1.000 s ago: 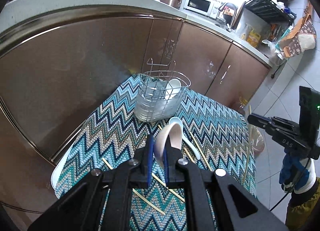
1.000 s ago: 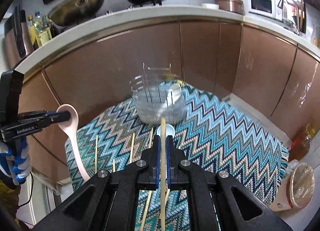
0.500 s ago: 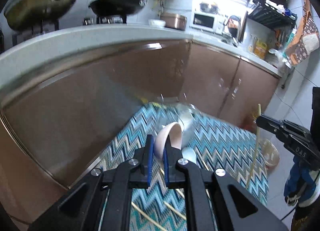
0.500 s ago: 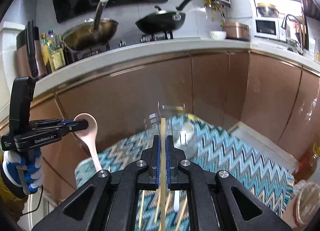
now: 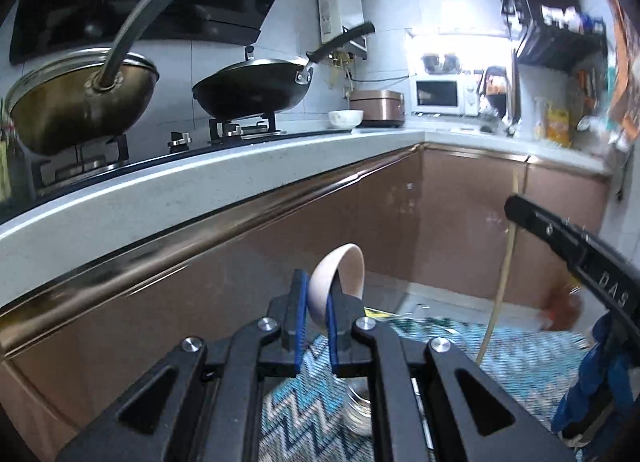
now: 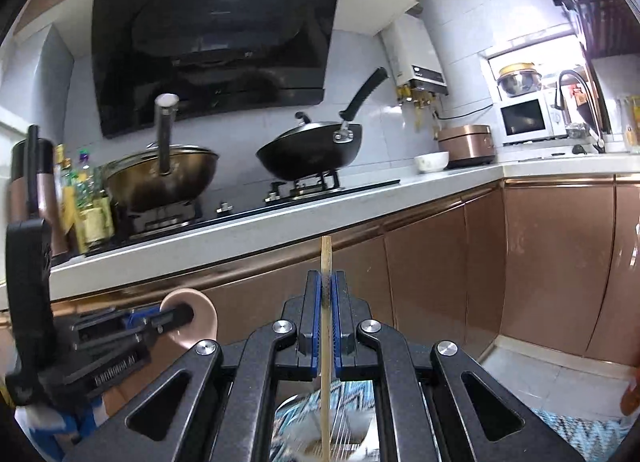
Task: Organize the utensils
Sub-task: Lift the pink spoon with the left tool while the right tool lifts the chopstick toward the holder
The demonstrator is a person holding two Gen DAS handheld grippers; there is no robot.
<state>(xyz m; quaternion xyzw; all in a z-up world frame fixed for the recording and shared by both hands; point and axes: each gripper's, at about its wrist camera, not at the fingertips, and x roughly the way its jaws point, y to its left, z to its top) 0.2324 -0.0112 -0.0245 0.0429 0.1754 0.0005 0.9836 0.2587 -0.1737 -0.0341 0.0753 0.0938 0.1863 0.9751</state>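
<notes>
Pinching spoon [image 5: 338, 282] w/ left jaws, chopstick [image 6: 326, 302] w/ right, above zigzag cloth [image 5: 520, 346], kitchen counter [image 6: 280, 230] behind.

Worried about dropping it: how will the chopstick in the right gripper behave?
The chopstick looks thin and stiff, probably light. Pinched mid-length between the right gripper's narrow fingers, it may pivot or slip, since it seems smooth.

Glossy coppery cabinet doors [image 6: 556, 262], smooth pale spoon [image 5: 340, 282], woven zigzag cloth [image 5: 304, 410].
</notes>
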